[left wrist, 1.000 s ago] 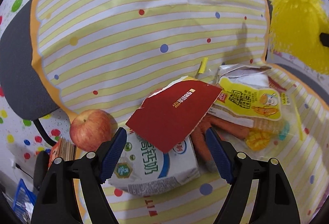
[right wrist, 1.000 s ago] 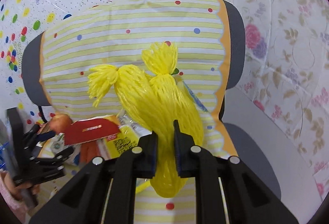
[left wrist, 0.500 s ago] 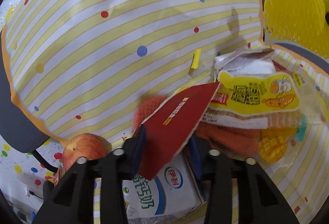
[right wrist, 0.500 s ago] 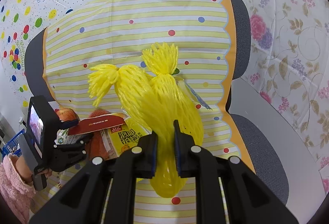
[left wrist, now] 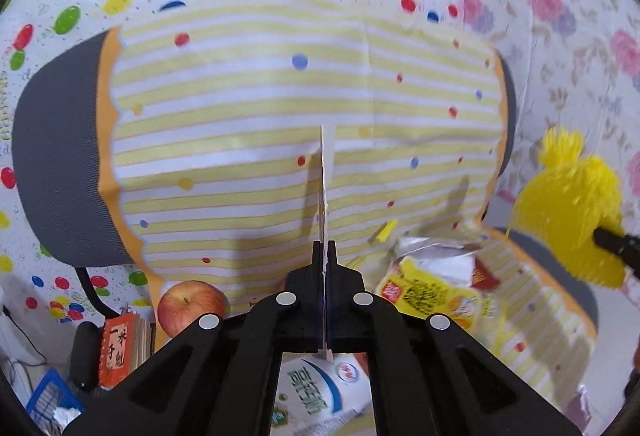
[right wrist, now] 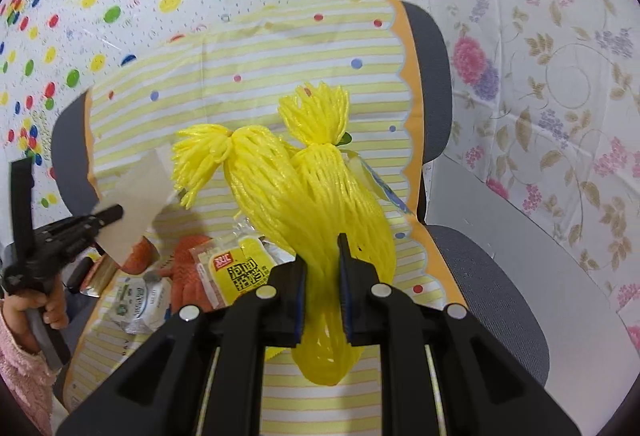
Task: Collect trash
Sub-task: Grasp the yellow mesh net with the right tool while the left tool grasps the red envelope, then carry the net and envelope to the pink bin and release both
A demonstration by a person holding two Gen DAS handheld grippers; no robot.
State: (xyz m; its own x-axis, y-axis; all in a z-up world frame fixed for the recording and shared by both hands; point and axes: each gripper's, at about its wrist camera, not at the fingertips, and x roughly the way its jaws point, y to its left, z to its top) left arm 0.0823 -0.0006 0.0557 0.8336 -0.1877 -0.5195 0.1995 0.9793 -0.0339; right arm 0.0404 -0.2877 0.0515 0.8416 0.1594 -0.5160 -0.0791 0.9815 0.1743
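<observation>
My left gripper (left wrist: 324, 250) is clenched on the card scrap (left wrist: 323, 187), held edge-on and lifted clear of the litter pile near the milk carton (left wrist: 316, 392). My right gripper (right wrist: 323, 268) grips the yellow mesh bag (right wrist: 320, 203), hanging at right, presumably to receive trash.

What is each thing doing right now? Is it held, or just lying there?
Left gripper: shut on the card.
Card: held, lifted off the pile.
Right gripper: shut on the yellow net.
Yellow net: held up, bunched.
Apple: lying on the seat, whole.
Milk carton: lying down.
Snack packet: lying flat, torn open.
</observation>
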